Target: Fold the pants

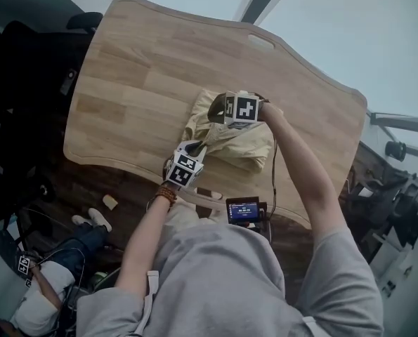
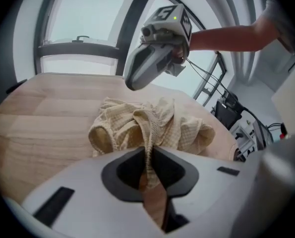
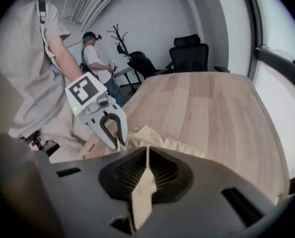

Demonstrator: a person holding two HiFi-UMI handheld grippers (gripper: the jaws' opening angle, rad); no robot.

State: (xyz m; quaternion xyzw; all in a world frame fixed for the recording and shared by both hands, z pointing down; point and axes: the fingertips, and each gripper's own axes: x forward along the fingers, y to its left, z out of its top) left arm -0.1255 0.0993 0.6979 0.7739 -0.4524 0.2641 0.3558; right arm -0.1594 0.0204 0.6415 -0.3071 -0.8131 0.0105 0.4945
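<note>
Head view: the crumpled pants (image 1: 240,146), heaped on the table (image 1: 138,69) just ahead of both sets of fingers, are clamped by the left gripper (image 1: 200,149) and the right gripper (image 1: 212,112) alike, and should be drawn apart evenly and kept taut.

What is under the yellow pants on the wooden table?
Only the wooden table shows around the crumpled yellow pants; nothing pokes out from beneath. The tabletop directly below is covered by fabric, so anything flat there cannot be seen.
</note>
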